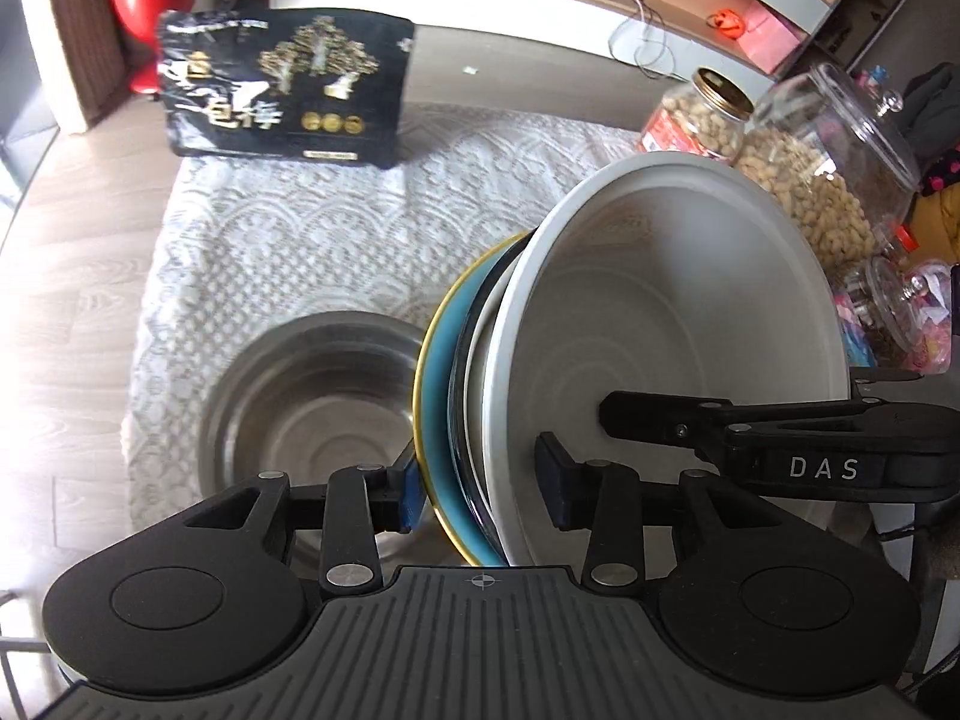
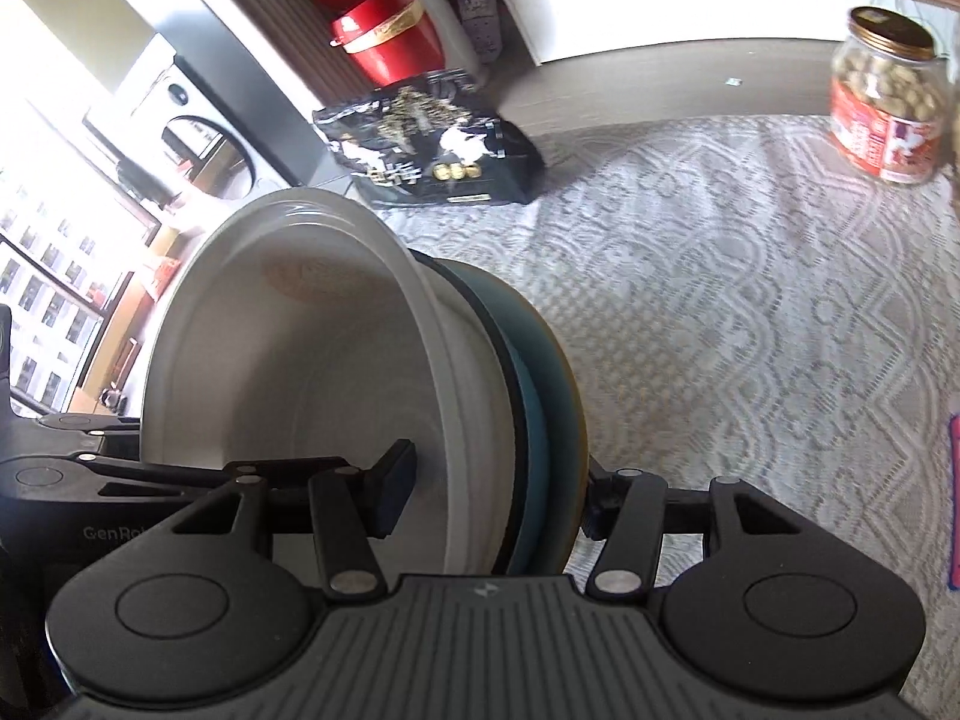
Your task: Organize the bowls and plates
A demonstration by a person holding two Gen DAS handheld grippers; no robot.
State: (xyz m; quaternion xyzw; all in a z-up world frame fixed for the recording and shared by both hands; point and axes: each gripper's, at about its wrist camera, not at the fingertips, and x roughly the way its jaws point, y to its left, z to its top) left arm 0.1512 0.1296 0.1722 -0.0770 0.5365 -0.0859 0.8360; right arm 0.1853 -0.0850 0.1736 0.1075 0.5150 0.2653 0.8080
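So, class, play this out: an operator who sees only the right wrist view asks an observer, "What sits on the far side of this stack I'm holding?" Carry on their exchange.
Observer: A steel bowl sits on the cloth, on the blue-plate side of the stack.
Operator: Anything beside the peanut jar?
Observer: A big lidded glass jar of nuts stands right next to it.
Operator: Is the left gripper on the stack?
Observer: Yes, one finger is inside the white bowl and the other is behind the blue plate.
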